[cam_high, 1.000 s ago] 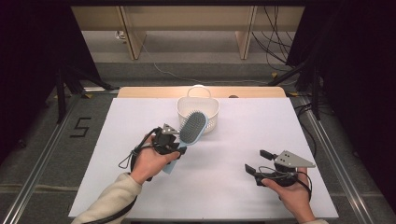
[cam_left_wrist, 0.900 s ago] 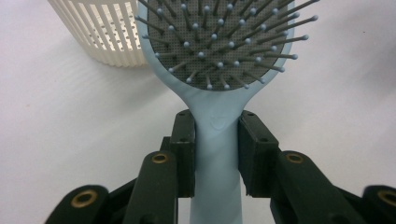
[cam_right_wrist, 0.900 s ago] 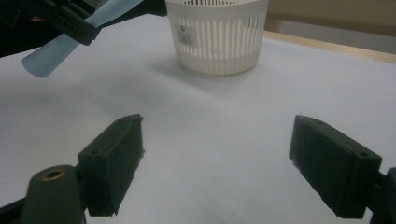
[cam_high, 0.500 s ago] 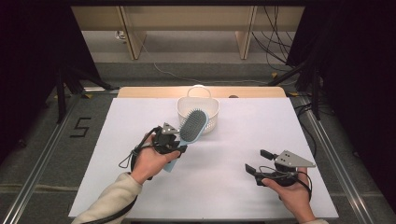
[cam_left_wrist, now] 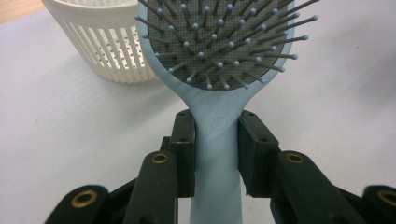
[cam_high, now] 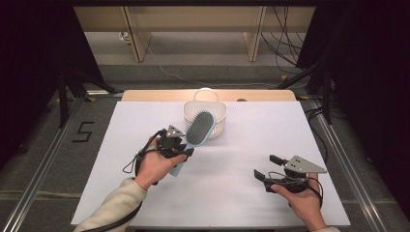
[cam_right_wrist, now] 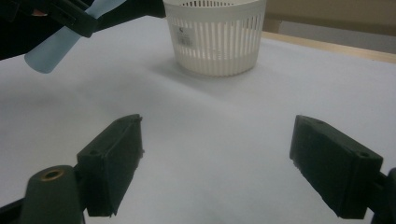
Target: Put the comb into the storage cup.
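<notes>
The left gripper [cam_left_wrist: 216, 154] has its jaws clamped on the neck of a light blue hairbrush [cam_left_wrist: 219, 70], one jaw on each side of the handle. The bristled head stands beyond the jaw tips, next to the white slotted basket [cam_high: 220, 115]; the handle end trails back behind them. The right gripper [cam_right_wrist: 217, 163] rests low over the white worktop [cam_high: 232, 164], jaws wide apart with bare worktop between them.

The hairbrush [cam_left_wrist: 219, 60] head's top runs off-frame.
</notes>
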`<state>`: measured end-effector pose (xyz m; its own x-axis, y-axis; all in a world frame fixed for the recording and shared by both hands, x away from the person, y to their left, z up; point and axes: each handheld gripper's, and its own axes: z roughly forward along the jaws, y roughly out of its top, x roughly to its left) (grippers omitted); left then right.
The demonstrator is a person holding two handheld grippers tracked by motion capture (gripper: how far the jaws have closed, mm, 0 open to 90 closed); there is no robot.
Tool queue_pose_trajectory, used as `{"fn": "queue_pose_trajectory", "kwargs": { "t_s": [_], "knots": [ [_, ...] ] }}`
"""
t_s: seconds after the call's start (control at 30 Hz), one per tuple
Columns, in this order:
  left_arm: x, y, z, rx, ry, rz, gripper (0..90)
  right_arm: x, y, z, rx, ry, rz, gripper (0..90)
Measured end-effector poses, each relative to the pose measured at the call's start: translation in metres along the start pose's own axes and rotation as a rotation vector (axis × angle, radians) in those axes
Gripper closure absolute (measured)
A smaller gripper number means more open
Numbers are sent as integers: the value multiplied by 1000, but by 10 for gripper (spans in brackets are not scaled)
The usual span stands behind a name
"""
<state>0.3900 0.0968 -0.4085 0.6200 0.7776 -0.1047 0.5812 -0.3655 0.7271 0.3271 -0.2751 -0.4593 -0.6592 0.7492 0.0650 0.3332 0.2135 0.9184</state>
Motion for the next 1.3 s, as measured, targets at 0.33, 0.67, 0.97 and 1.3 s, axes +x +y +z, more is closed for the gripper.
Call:
{"fn": "queue_pose_trajectory", "kwargs": {
  "t_s": [0.33, 0.67, 0.97, 1.3],
  "knots": [
    [1, 1, 0, -7, 7, 10, 695, 0, 0, 0, -1, -1, 0, 180],
    [1, 2, 1, -14, 5, 13, 695, 0, 0, 0, -2, 0, 0, 180],
    [3, 3, -1, -23, 5, 17, 695, 0, 0, 0, -3, -1, 2, 180],
    [2, 5, 0, -27, 5, 26, 695, 0, -1, 1, 1, -1, 1, 180]
  ]
}}
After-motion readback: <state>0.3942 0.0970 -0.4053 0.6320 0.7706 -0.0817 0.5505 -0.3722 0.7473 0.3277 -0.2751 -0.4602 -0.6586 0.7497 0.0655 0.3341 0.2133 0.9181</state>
